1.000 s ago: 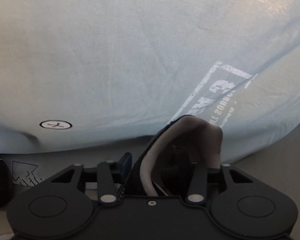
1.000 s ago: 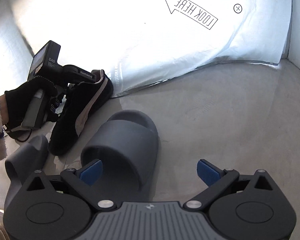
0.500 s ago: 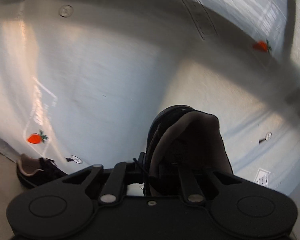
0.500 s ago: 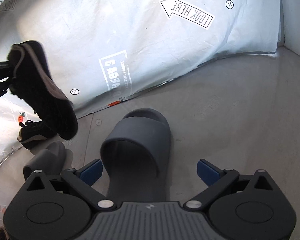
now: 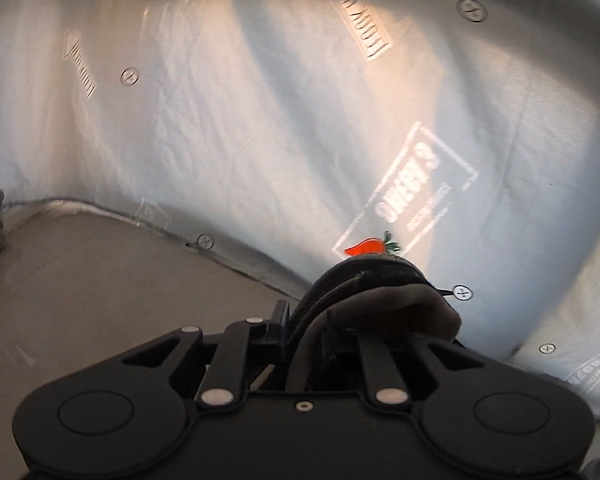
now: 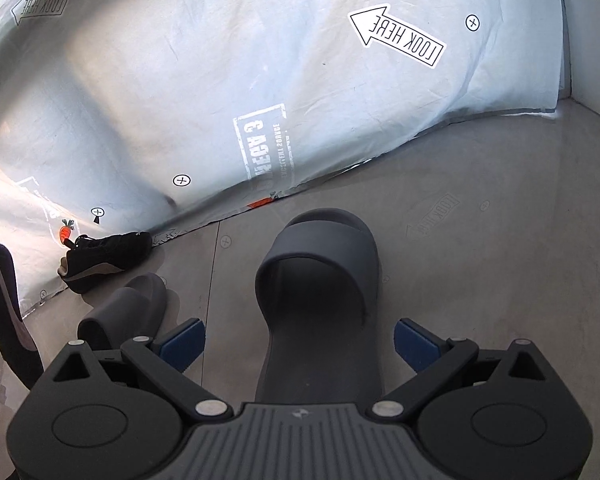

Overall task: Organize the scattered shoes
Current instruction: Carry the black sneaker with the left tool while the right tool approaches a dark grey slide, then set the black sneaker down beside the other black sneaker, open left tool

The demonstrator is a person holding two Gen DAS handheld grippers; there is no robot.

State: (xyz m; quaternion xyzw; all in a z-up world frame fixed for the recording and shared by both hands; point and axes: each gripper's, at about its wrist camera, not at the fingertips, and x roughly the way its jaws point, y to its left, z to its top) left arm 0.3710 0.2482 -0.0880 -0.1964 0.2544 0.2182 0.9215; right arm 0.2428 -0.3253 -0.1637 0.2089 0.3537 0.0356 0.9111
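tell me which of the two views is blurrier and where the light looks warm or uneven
Left wrist view: softer, printed sheet smeared by motion blur, warm orange patches and diagonal shadow bands across it, black sneaker in the left gripper dim. Right wrist view: sharp, cooler light, sheet brightest at upper right, grey slide crisp between the open right gripper, edges bent by fisheye.

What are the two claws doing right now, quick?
Left claw: shut on the black sneaker, holding it off the floor.
Right claw: open, holding nothing, with the grey slide sandal lying between its fingers.
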